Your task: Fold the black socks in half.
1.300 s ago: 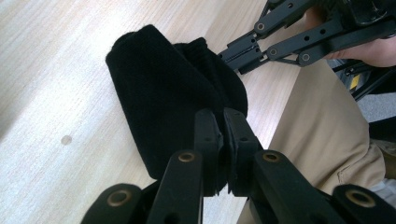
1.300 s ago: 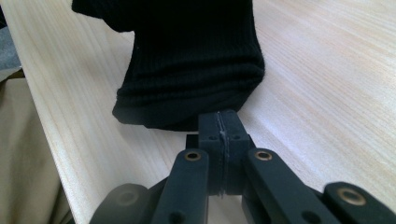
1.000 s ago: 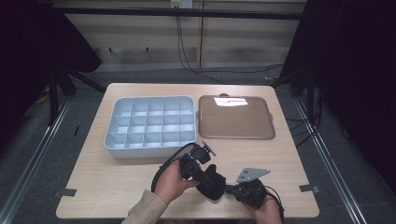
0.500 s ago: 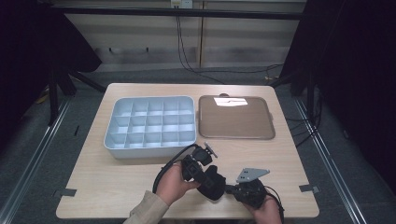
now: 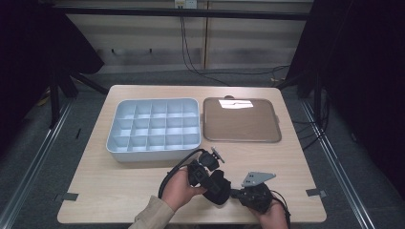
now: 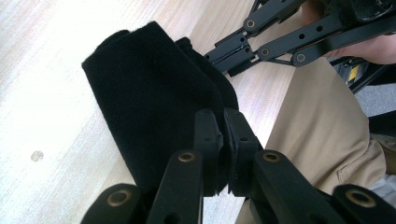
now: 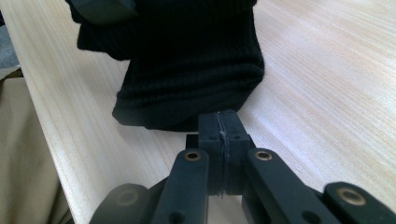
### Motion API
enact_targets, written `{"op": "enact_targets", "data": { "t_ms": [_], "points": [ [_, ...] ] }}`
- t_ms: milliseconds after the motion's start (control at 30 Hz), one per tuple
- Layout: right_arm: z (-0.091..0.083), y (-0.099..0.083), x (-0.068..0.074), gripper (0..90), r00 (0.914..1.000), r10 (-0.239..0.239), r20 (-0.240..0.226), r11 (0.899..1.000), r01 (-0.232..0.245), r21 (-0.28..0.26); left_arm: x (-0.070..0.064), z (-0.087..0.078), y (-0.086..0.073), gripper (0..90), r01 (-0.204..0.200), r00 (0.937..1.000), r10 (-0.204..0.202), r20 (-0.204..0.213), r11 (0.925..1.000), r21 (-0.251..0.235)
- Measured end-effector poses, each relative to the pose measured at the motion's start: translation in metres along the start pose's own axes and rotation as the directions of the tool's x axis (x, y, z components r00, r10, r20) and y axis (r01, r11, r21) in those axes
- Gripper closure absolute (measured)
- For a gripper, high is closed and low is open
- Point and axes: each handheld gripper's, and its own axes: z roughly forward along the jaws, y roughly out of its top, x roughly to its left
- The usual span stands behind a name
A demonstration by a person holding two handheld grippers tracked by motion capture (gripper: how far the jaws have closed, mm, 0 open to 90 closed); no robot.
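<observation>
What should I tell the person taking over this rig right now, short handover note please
Left hand-held gripper: jaws closed on an edge of the black cloth, pinching it.
Right hand-held gripper: jaws pressed together right at the cloth's near edge; whether any fabric is caught between them is hard to tell.
The black cloth sits bunched on the wooden table near the front edge, between both hands.
The compartment tray and the flat brown tray lie behind it, both with nothing in them.
Done: cloth is gripped. Left: apparently everything else; nothing has gone into either tray yet.
</observation>
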Motion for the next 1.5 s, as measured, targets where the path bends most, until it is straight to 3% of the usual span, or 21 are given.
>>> {"op": "enact_targets", "data": {
  "t_ms": [300, 467, 767, 1500],
  "points": [
    [0.0, 0.0, 0.0, 89.1, 1.0, 0.005, -0.002, 1.0, -0.005, -0.001, -0.001, 0.003, 0.0, 85.3, 0.001, 1.0, -0.001, 0.0, 1.0, -0.006],
    [0.0, 0.0, 0.0, 89.1, 1.0, 0.004, -0.002, 1.0, -0.004, -0.001, -0.002, 0.003, 0.001, 85.3, -0.022, 0.9998, 0.022, 0.003, 0.9997, -0.009],
    [0.0, 0.0, 0.0, 89.1, 1.0, 0.003, -0.001, 1.0, -0.003, -0.002, -0.004, 0.007, 0.002, 85.3, -0.028, 0.9995, 0.028, 0.015, 0.9996, -0.003],
    [0.008, 0.006, 0.005, 89.1, 0.9999, -0.01, -0.009, 1.0, 0.01, -0.003, 0.002, 0.007, -0.007, 85.2, -0.003, 1.0, 0.003, 0.008, 1.0, -0.006]
  ]
}}
